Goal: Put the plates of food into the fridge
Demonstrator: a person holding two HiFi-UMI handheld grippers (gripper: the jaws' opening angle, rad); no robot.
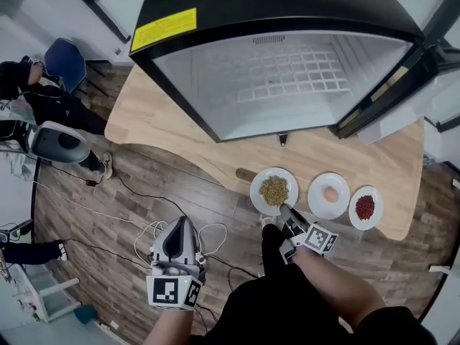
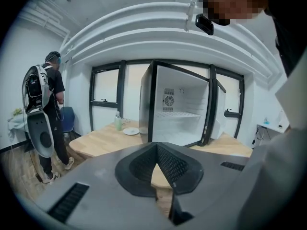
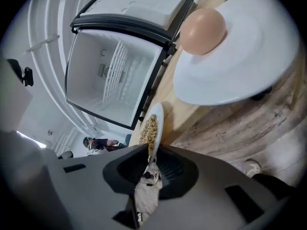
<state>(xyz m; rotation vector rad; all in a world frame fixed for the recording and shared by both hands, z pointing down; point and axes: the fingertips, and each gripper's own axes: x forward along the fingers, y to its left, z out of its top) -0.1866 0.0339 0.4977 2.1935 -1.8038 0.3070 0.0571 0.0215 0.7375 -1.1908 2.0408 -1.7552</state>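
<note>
On counter [image 1: 165, 121], outside fridge [image 1: 215, 92] (shelf bare): grain plate [image 1: 274, 190], two others. Right gripper [image 1: 284, 210] jaws pinch grain plate's rim; left gripper [image 1: 180, 221] jaws closed, empty.

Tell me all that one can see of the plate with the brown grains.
The plate with brown grains is round, white, glossy like ceramic, with a heap of grains in its middle. It lies on the wooden table, left of the egg plate, before the open fridge. The right tongs pinch its near rim.
</note>
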